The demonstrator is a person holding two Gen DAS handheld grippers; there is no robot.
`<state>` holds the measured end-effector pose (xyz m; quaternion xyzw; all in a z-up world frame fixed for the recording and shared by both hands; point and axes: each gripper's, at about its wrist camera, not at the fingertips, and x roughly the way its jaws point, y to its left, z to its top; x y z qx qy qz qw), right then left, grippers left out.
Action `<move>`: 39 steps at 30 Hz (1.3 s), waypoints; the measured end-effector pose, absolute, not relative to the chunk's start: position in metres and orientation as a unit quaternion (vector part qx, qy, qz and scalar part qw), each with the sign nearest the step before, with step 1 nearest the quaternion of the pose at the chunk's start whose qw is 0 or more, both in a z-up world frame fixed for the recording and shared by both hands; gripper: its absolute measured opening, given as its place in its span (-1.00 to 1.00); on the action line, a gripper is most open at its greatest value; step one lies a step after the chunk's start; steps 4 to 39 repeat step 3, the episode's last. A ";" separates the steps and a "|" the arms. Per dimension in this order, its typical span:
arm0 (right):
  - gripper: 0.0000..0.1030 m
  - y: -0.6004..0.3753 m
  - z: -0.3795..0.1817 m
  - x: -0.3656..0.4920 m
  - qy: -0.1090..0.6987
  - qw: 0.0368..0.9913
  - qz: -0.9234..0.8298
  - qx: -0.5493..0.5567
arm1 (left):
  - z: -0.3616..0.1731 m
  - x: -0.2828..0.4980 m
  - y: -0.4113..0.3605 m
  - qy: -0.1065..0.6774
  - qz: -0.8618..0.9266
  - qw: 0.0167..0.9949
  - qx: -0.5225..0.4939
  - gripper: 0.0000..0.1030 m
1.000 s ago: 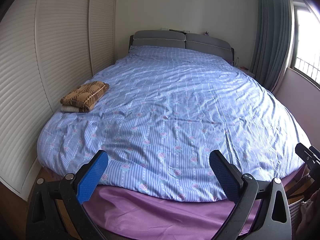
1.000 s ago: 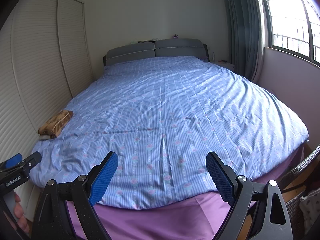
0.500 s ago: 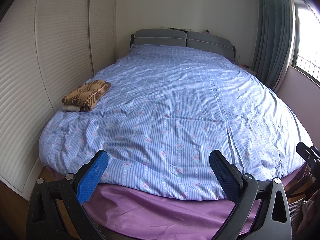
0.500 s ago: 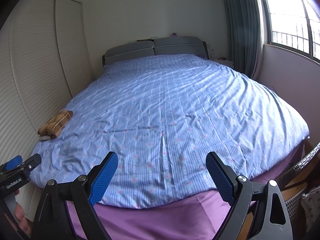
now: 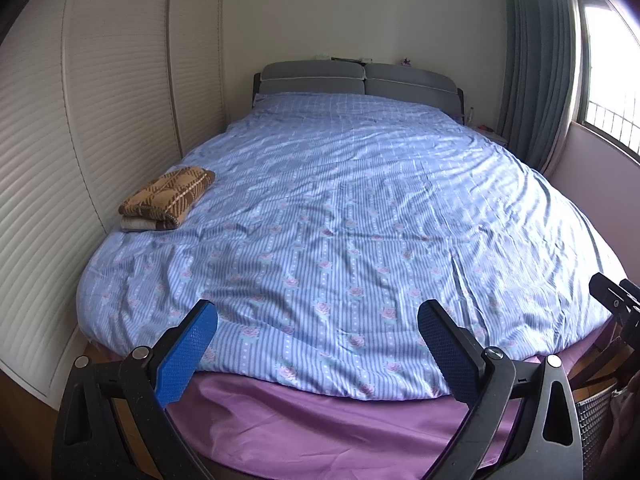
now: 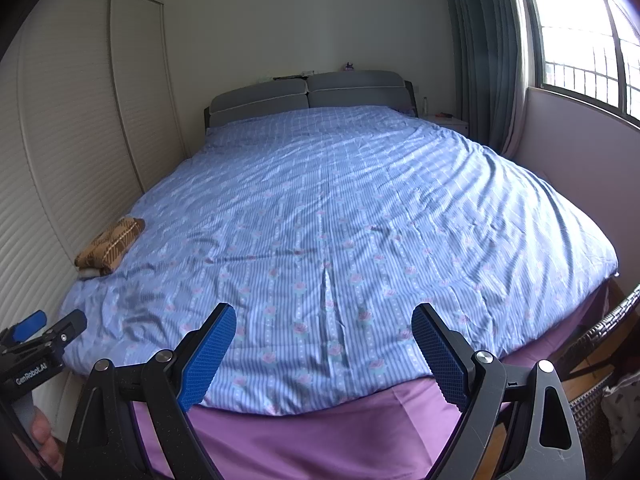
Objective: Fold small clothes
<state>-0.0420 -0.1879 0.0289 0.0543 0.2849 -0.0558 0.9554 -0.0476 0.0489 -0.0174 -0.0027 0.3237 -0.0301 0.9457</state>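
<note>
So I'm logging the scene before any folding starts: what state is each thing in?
left gripper: open, empty
right gripper: open, empty
brown patterned cloth: folded, lying near the bed's left edge
blue striped duvet: spread over the bed, wrinkled
curtain: drawn aside from the window

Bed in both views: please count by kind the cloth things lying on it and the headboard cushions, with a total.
Folded brown plaid cloth: 1
Blue striped duvet: 1
Purple sheet: 1
Grey headboard cushions: 2
Total: 5

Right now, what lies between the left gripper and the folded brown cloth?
Only bare blue duvet separates the left gripper from the folded brown cloth, seen in the left wrist view.
</note>
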 end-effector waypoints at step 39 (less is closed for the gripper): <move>0.75 -0.184 0.027 -0.045 0.284 0.956 -0.057 0.051 | -0.018 -0.045 0.050 0.328 -0.035 0.944 -0.004 1.00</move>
